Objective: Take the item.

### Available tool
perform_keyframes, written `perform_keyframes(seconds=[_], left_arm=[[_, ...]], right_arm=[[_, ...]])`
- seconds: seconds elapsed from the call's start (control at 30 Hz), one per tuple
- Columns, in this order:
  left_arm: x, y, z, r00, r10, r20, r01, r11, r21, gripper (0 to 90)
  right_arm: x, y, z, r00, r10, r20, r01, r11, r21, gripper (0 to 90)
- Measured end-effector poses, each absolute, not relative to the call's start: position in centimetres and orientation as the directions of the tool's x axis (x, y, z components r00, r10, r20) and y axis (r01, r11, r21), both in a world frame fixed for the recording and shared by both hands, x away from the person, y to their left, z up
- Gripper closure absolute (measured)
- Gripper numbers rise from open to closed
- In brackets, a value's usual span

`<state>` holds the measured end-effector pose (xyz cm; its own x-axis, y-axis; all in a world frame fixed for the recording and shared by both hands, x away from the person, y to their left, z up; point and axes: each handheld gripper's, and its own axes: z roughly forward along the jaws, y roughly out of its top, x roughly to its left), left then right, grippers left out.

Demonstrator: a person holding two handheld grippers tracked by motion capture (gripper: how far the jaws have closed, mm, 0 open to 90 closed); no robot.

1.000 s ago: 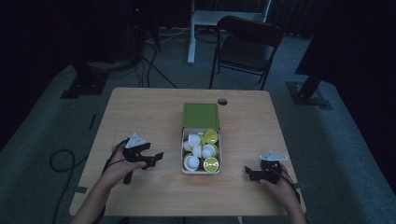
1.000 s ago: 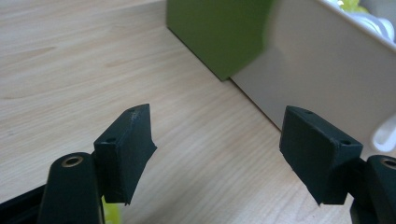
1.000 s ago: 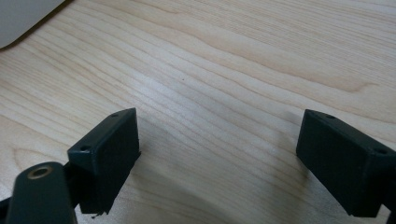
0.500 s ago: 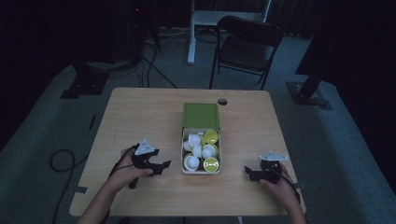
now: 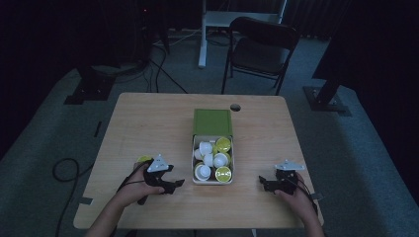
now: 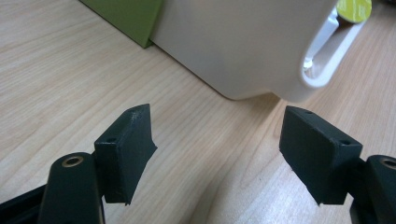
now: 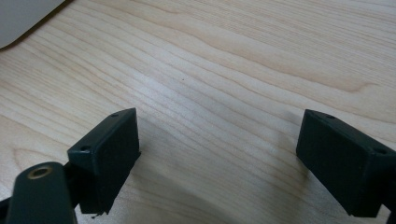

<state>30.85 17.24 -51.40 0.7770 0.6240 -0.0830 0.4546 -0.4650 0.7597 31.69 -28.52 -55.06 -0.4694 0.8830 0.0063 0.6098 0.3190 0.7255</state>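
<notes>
On the pale wooden counter (image 5: 148,123), left tongs (image 5: 174,184) gape at nine o'clock of the white plastic capsule-filled box (image 5: 213,180); right tongs (image 5: 264,182) gape at three o'clock.

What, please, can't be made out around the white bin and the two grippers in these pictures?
- High view: lid markings on the pods in the white bin are too small and dim.
- High view: the yellow-green thing is half hidden behind the left gripper.
- Left gripper view: the bin's top is cut off.
</notes>
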Motion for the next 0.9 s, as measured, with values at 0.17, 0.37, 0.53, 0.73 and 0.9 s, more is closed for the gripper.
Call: perform_keyframes(seconds=[0.17,0.37,0.53,0.73,0.9], left_arm=[[30.2,17.0,-52.1,0.789,0.611,-0.067,0.444,-0.492,0.749,26.0],[29.6,16.8,-52.7,0.810,0.585,-0.042,0.420,-0.529,0.737,26.0],[29.2,16.5,-53.3,0.823,0.568,-0.031,0.411,-0.556,0.723,24.8],[29.2,16.3,-53.8,0.818,0.575,-0.018,0.418,-0.572,0.706,23.7],[29.1,16.0,-54.4,0.828,0.561,-0.010,0.403,-0.583,0.706,19.2]], right_arm=[[31.7,-28.5,-55.1,-0.469,0.883,0.006,0.610,0.319,0.726,12.6],[31.7,-28.5,-55.1,-0.469,0.883,0.006,0.610,0.319,0.725,12.6],[31.7,-28.5,-55.1,-0.469,0.883,0.006,0.610,0.319,0.725,12.6],[31.7,-28.5,-55.1,-0.469,0.883,0.007,0.610,0.318,0.725,12.6],[31.7,-28.5,-55.0,-0.470,0.883,0.006,0.610,0.320,0.725,12.6]])
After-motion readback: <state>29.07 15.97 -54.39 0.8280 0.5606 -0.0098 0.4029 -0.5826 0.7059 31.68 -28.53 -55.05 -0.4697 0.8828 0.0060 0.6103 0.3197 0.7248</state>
